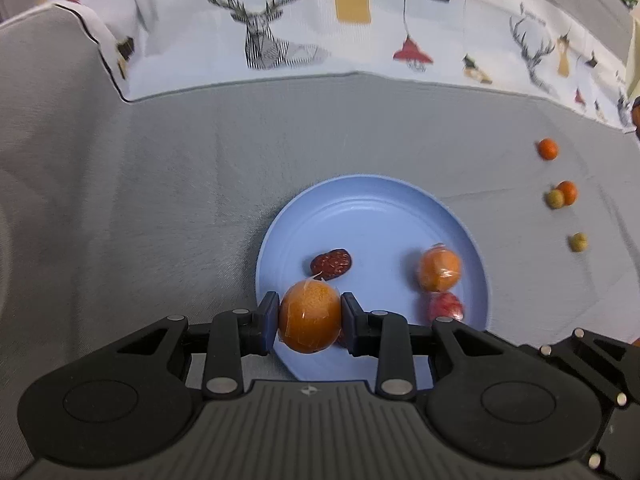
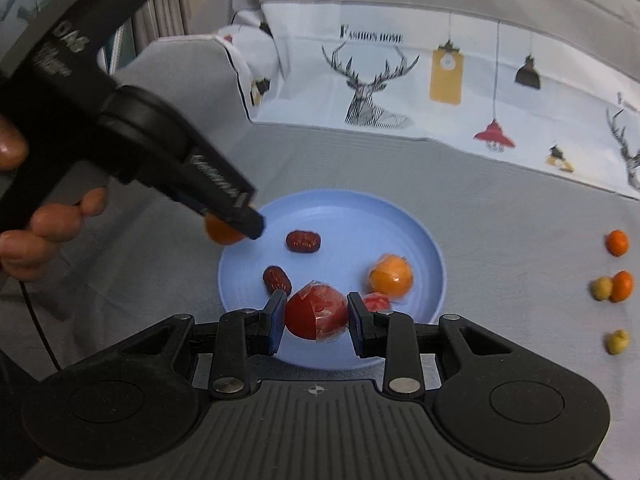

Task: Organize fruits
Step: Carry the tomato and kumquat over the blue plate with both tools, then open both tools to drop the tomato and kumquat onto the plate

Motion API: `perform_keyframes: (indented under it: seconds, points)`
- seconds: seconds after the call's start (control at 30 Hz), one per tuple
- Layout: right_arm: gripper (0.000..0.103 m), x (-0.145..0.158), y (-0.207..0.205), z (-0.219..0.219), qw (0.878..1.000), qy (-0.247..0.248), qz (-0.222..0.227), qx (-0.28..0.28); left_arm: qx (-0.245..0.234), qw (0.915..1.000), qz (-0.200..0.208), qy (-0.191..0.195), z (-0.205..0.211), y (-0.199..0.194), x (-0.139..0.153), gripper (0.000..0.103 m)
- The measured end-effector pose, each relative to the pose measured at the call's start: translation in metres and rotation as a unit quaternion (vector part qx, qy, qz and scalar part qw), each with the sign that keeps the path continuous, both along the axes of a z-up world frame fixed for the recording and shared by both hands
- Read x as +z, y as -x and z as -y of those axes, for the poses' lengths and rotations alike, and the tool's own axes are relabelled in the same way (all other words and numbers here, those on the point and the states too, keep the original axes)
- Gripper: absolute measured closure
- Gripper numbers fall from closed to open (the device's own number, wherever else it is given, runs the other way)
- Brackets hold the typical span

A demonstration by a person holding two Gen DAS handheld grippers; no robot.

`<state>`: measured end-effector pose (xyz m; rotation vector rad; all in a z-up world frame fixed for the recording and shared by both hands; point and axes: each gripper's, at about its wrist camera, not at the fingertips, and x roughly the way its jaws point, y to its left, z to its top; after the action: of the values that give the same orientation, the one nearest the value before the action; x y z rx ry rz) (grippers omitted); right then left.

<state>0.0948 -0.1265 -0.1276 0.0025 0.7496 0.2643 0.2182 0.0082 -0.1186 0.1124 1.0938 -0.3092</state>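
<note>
My left gripper (image 1: 310, 317) is shut on a wrapped orange fruit (image 1: 310, 316), held above the near left rim of the blue plate (image 1: 372, 208). My right gripper (image 2: 316, 317) is shut on a wrapped red fruit (image 2: 314, 314) over the plate's (image 2: 340, 216) near edge. On the plate lie a wrapped orange (image 1: 439, 267) (image 2: 391, 277), a wrapped red fruit (image 1: 446, 307) (image 2: 376, 302), and two dark red dates (image 2: 303, 241) (image 2: 277, 279); one date (image 1: 331, 263) shows in the left wrist view. The left gripper (image 2: 234, 230) with its orange (image 2: 222, 232) appears at the plate's left rim in the right wrist view.
Small orange fruits (image 1: 547, 149) (image 1: 568, 192) (image 2: 617, 242) (image 2: 623, 286) and yellowish ones (image 1: 555, 199) (image 1: 578, 242) (image 2: 601, 288) (image 2: 617, 341) lie loose on the grey cloth (image 1: 160, 200) right of the plate. A printed deer-and-lamp cloth (image 2: 440, 80) runs behind. A hand (image 2: 36, 232) holds the left gripper.
</note>
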Motion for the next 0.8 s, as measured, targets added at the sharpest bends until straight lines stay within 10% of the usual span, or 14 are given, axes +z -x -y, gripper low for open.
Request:
perform_keyframes:
  seconds: [0.17, 0.3, 0.4, 0.8]
  points:
    - [0.069, -0.020, -0.016, -0.003, 1.000, 0.000, -0.019, 0.006, -0.015, 0.9998, -0.006, -0.012, 0.008, -0.019, -0.024, 0.064]
    - [0.056, -0.026, -0.023, -0.003, 1.000, 0.001, -0.029, 0.005, -0.015, 0.9996, 0.017, 0.015, 0.001, -0.015, -0.012, 0.008]
    - [0.022, -0.012, -0.014, 0.002, 1.000, 0.002, -0.008, -0.011, -0.006, 0.9988, 0.047, 0.016, -0.011, 0.004, 0.011, 0.003]
    - [0.005, 0.044, 0.087, 0.015, 0.998, -0.015, -0.022, -0.050, 0.068, 0.9976, -0.003, -0.011, -0.059, 0.132, 0.047, 0.001]
